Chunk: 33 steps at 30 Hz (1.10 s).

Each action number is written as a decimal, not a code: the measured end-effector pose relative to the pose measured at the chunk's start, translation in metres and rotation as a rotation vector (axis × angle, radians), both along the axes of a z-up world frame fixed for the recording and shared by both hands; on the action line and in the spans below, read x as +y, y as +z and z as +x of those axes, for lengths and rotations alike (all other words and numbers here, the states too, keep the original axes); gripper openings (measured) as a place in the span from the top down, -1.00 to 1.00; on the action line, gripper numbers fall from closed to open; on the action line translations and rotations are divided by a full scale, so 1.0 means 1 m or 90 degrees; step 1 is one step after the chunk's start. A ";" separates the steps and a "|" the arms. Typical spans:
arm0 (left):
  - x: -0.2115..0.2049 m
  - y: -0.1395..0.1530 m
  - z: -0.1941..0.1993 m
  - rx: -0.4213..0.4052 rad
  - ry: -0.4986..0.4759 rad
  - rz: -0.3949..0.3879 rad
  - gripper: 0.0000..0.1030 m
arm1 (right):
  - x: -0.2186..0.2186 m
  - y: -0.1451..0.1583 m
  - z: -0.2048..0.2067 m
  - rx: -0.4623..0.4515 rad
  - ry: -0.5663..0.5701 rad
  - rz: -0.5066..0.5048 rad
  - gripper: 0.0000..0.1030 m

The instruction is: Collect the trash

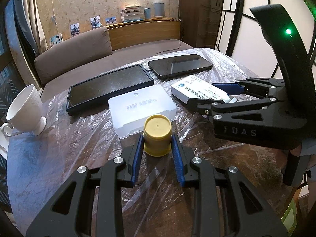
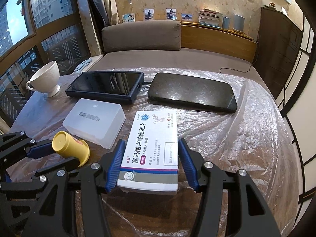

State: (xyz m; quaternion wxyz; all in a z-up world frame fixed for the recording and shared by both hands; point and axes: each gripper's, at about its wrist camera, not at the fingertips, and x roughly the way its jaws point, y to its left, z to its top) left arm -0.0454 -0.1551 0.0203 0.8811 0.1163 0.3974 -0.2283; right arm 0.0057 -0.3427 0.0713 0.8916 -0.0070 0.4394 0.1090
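Observation:
A small yellow plastic cup [image 1: 157, 138] sits between the blue pads of my left gripper [image 1: 157, 145], which is shut on its sides. In the right wrist view the yellow cup [image 2: 67, 147] leans over in the left gripper [image 2: 63, 155] at the lower left. A white medicine box [image 2: 152, 150] with blue print lies lengthwise between the pads of my right gripper [image 2: 152, 165], which is shut on its long sides. The left wrist view shows the right gripper [image 1: 203, 94] holding the medicine box [image 1: 194, 89] at the right. Whether either item is off the table I cannot tell.
The table [image 2: 246, 138] is covered with crinkled clear plastic sheet. A translucent lidded box [image 1: 141, 110] lies just beyond the yellow cup. Two dark flat devices [image 1: 110, 86] [image 1: 179, 66] lie further back. At the left edge stands a white footed cup [image 1: 23, 111]. A brown sofa [image 2: 142, 37] is behind.

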 end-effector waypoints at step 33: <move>0.004 0.008 0.016 0.015 -0.038 -0.002 -0.28 | -0.003 -0.004 0.027 0.032 0.020 -0.066 -0.71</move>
